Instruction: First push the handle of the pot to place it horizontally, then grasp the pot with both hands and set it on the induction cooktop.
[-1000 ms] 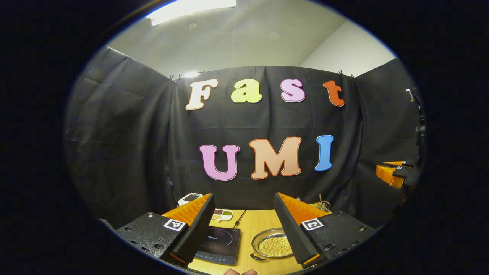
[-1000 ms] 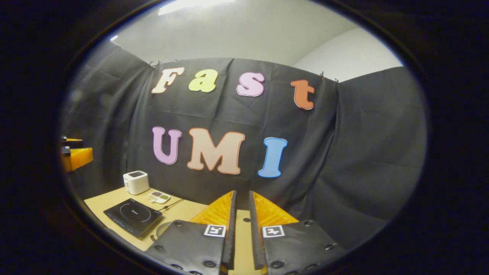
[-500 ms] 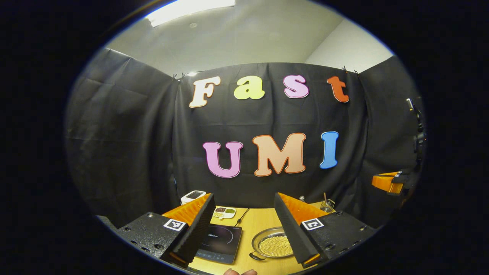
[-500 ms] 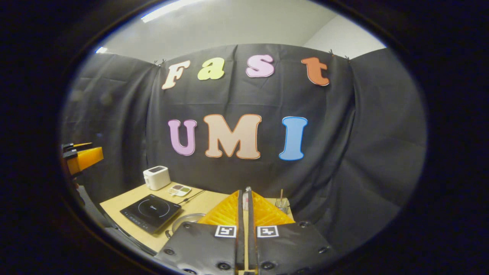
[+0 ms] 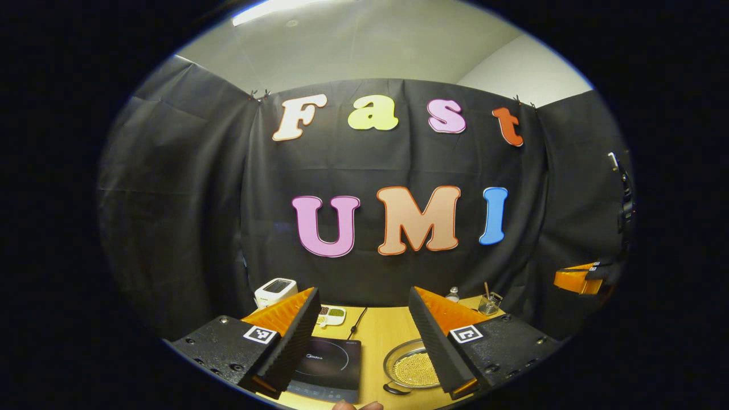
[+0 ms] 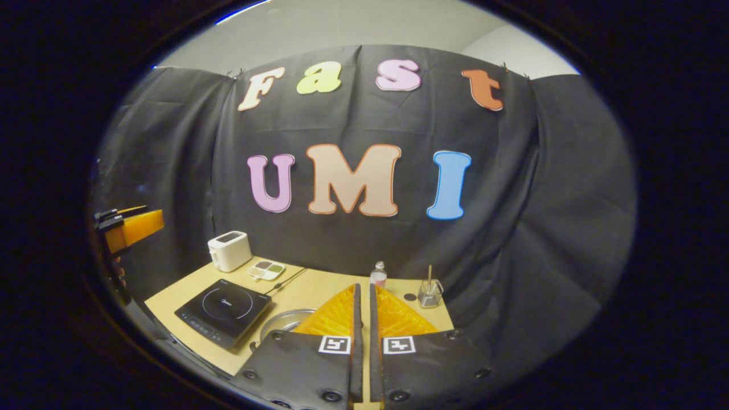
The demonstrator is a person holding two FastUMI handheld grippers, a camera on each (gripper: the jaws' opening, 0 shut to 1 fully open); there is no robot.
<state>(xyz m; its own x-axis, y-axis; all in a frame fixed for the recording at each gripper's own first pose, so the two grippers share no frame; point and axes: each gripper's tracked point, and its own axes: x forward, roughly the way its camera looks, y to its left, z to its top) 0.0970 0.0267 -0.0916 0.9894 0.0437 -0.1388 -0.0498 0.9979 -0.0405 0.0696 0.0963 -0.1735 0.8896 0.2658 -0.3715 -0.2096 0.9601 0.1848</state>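
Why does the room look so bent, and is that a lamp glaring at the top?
Left gripper view: the fisheye lens bows the cloth wall's edges; a ceiling light glares white at the top, while the pot and induction cooktop stay sharp. Right gripper view: same bowing, dimmer edges, the table evenly lit, no marked blur.

Left gripper [image 5: 361, 336] at 6 o'clock, fingers spread wide, nothing held. Right gripper [image 6: 362, 330] at 6 o'clock, fingers nearly together, empty.

A white toaster [image 6: 229, 251] stands at the far left of the wooden counter [image 6: 324, 285], a small divided dish [image 6: 266, 270] just beside it. A small bottle [image 6: 377, 275] and a glass jar holding a stick [image 6: 429, 293] stand near the back edge.
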